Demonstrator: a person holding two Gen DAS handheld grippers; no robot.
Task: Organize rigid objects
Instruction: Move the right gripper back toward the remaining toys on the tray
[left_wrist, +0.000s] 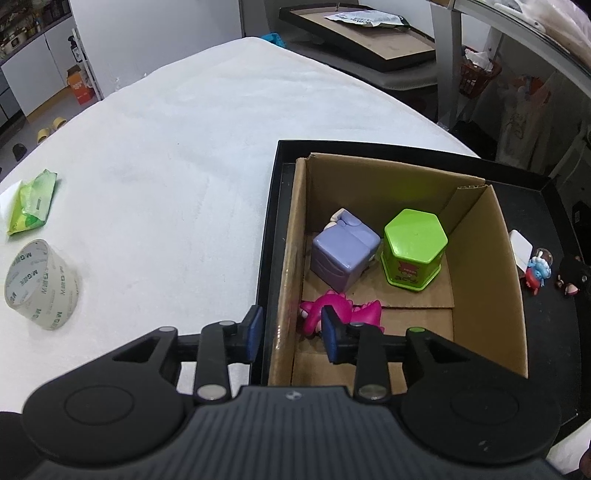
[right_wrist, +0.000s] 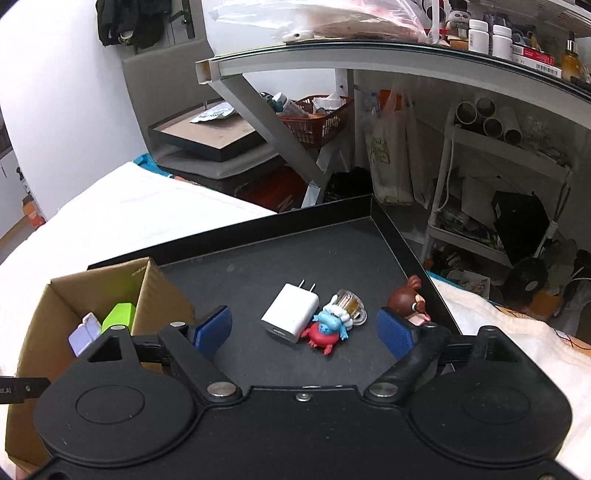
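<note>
Jaws on the left gripper (left_wrist: 291, 334) stand partly apart with nothing pressed between them, straddling the near-left wall of the cardboard box (left_wrist: 495, 266); the pink dinosaur toy (left_wrist: 341, 312) lies on the box floor just beyond one blue pad, apparently free of both. Jaws on the right gripper (right_wrist: 304, 332) stand wide open and empty, hanging above the black tray (right_wrist: 399, 229).

Inside the box, the purple cube toy (left_wrist: 343, 254) and the green hexagonal container (left_wrist: 413, 247) stand side by side toward its far wall, with the dinosaur nearer the front. The box itself sits in the left part of the tray, which rests on the white desk (left_wrist: 184, 147).

Left to sort on the tray's bare floor are the white charger (right_wrist: 290, 314), the red and blue figurine (right_wrist: 327, 328) touching it, a small clear mug (right_wrist: 351, 304) just behind that figurine, and a brown-haired doll (right_wrist: 408, 299) near the tray's right wall. A tape roll (left_wrist: 40, 284) and a green packet (left_wrist: 33, 203) lie by the desk's left edge.

The likely next pick is among the charger, figurine and mug, and the risk is in their crowding: open jaws coming down could catch two pieces at once or nudge the mug over. The doll sits close behind the right pad, so a sideways sweep might knock it against the tray wall. On the left, pulling away carelessly could snag the box wall and drag the box.
</note>
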